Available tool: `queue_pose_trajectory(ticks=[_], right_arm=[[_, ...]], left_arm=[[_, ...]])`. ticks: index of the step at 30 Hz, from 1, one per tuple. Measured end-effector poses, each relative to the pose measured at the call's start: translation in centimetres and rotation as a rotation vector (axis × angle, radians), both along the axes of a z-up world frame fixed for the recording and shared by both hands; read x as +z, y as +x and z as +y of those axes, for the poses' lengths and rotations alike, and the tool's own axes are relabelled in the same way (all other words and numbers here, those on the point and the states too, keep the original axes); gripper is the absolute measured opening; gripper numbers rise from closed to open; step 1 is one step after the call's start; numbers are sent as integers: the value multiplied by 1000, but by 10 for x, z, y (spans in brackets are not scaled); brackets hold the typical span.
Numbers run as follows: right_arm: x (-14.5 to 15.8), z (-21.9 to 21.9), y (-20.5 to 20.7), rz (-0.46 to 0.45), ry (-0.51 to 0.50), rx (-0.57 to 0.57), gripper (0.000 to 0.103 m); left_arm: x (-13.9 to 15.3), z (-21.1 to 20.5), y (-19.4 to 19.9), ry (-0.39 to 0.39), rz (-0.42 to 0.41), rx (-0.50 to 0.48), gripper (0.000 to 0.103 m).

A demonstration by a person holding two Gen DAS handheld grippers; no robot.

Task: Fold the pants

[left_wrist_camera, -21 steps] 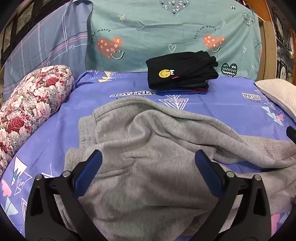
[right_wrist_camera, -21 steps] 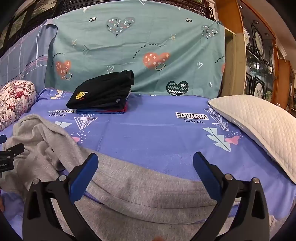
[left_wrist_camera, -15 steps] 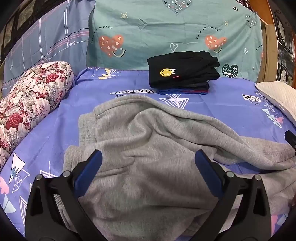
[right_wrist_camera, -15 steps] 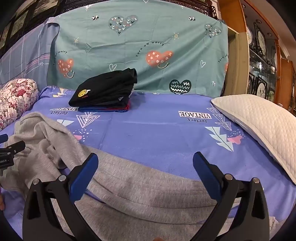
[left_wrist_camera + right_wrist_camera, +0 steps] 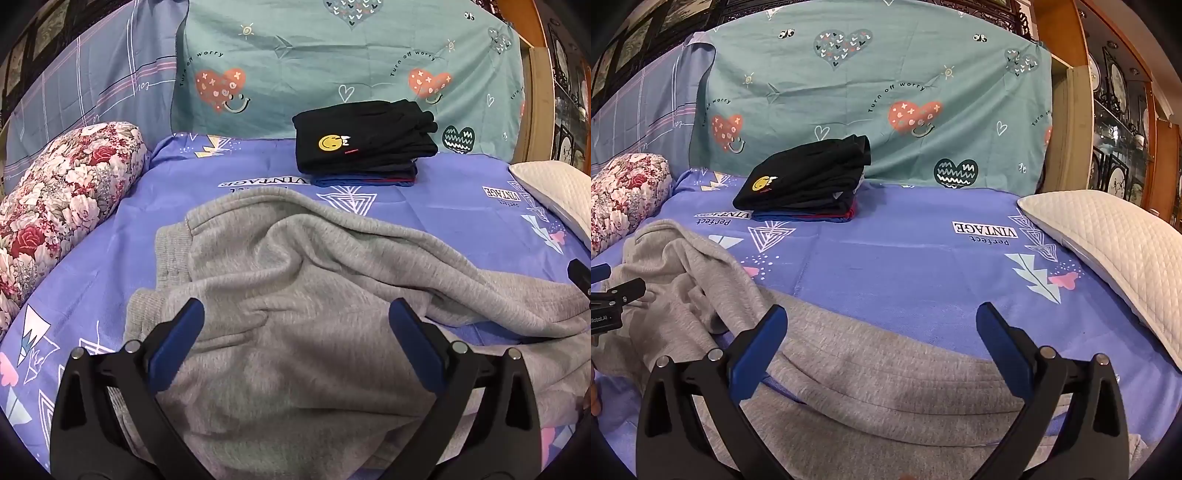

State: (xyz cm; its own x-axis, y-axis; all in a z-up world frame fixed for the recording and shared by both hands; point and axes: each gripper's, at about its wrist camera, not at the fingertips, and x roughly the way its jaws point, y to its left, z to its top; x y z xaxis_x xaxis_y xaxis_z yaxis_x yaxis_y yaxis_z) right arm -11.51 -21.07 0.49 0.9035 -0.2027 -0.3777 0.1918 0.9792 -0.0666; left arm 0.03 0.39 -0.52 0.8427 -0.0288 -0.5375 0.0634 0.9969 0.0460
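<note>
Pants: grey sweatpants lie rumpled across the near half of the bed, waistband end toward the bed's left side, one leg trailing off toward the right along the near edge.
Left gripper: the left gripper hangs over the bunched upper part of the pants, its blue-padded fingers spread wide and holding nothing.
Right gripper: the right gripper hangs above the stretched-out leg, jaws also wide apart and gripping no cloth (whether the fingers touch the fabric cannot be told).
Folded stack: dark folded clothes, the top piece black with a yellow smiley patch, sit at the bed's far edge against the teal heart-print sheet.
Pillows: a floral bolster lines the left edge; a white quilted pillow rests at the right edge.
</note>
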Motion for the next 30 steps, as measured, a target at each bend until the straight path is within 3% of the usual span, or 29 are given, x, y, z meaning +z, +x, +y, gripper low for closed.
queue_pose_trajectory(ticks=[30], right_arm=[[0,1,0,1,0,1,102]], left_arm=[[0,5,3,-14,16,2,101]])
